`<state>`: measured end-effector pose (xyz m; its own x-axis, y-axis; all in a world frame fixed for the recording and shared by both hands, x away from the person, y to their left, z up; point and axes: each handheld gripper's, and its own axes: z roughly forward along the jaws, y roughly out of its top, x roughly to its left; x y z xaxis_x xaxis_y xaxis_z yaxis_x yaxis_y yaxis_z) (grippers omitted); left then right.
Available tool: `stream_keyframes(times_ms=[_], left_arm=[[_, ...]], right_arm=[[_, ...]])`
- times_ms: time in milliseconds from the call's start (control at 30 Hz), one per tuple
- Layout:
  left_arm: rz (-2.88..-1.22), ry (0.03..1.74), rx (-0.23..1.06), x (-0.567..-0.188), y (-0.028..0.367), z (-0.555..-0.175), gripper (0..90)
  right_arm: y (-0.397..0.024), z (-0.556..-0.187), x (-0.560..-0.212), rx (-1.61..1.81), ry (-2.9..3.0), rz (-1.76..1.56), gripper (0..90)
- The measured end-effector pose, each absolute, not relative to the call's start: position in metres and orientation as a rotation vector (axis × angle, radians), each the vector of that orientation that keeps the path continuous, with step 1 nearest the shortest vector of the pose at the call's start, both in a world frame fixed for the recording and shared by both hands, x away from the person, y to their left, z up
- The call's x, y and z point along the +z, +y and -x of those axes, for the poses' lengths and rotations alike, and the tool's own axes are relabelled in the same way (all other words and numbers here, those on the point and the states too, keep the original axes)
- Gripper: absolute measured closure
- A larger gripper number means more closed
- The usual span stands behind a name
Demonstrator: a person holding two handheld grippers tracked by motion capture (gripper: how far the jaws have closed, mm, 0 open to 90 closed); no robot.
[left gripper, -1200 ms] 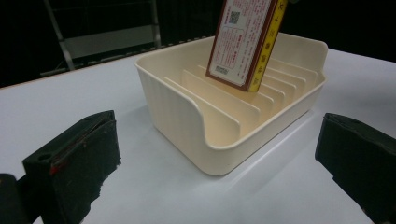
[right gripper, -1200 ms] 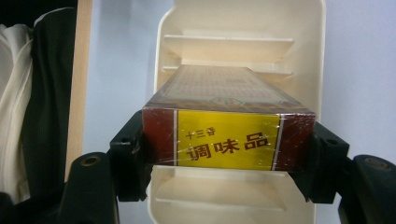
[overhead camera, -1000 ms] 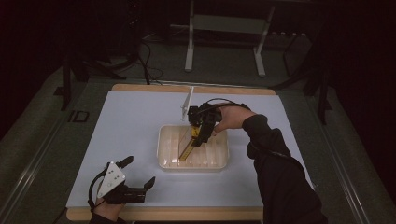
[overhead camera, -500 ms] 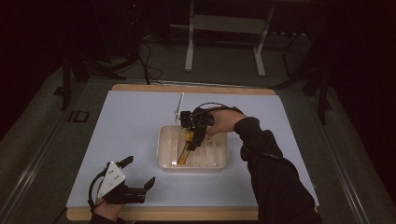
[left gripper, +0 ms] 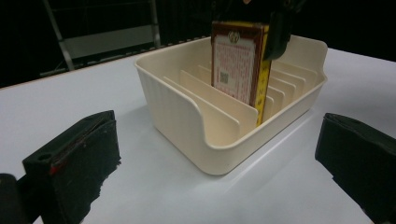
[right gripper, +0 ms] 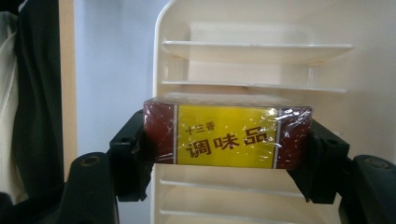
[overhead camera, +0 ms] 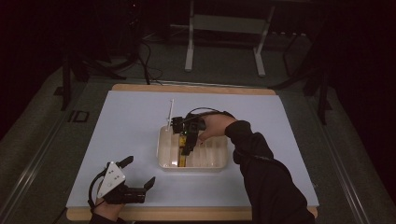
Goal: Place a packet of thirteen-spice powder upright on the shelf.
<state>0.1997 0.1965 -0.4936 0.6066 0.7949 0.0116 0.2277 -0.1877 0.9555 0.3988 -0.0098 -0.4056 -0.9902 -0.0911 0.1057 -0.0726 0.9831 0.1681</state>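
Note:
A cream plastic tray (overhead camera: 215,164) with several upright dividers sits mid-table. My right gripper (overhead camera: 186,145) points down into its left part, shut on a dark red and yellow box (overhead camera: 181,157). In the right gripper view the box (right gripper: 226,135) is pinched at both short ends over the tray's slots (right gripper: 261,65). In the left gripper view the box (left gripper: 236,65) stands upright between dividers of the tray (left gripper: 187,116). My left gripper (overhead camera: 138,171) rests open near the table's front left, its jaws wide apart with nothing between them.
A thin white rod (overhead camera: 171,111) lies just behind the tray. The white mat (overhead camera: 121,126) covers a wooden table whose front edge (overhead camera: 196,213) is close to the left hand. A dark metal stand (overhead camera: 224,28) is on the floor beyond.
My right gripper has carried the box leftward and down, deeper between the tray's left dividers. The left gripper has stayed where it was.

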Motion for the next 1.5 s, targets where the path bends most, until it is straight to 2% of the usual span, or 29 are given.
stream_keyframes(times_ms=[533,733,833,1000,1133,1500], left_arm=[[-1.728,0.839,0.632,-0.493,0.196,-0.2,0.0],[-1.725,0.837,0.631,-0.493,0.196,-0.2,0.0],[-1.726,0.836,0.63,-0.493,0.196,-0.2,0.0],[-1.733,0.836,0.632,-0.493,0.196,-0.2,0.0],[-1.729,0.836,0.629,-0.493,0.195,-0.2,0.0],[-1.732,0.836,0.632,-0.493,0.195,-0.2,0.0]], right_arm=[[-0.003,-0.392,-0.41,-0.242,-3.042,-0.138,31.1],[-0.003,-0.391,-0.406,-0.261,-3.05,-0.13,26.3],[-0.004,-0.392,-0.402,-0.256,-3.048,-0.089,20.5],[-0.008,-0.394,-0.397,-0.269,-3.054,-0.059,18.8],[-0.012,-0.394,-0.389,-0.299,-3.04,-0.042,12.6],[-0.04,-0.408,-0.36,-0.529,-3.02,0.15,13.0]])
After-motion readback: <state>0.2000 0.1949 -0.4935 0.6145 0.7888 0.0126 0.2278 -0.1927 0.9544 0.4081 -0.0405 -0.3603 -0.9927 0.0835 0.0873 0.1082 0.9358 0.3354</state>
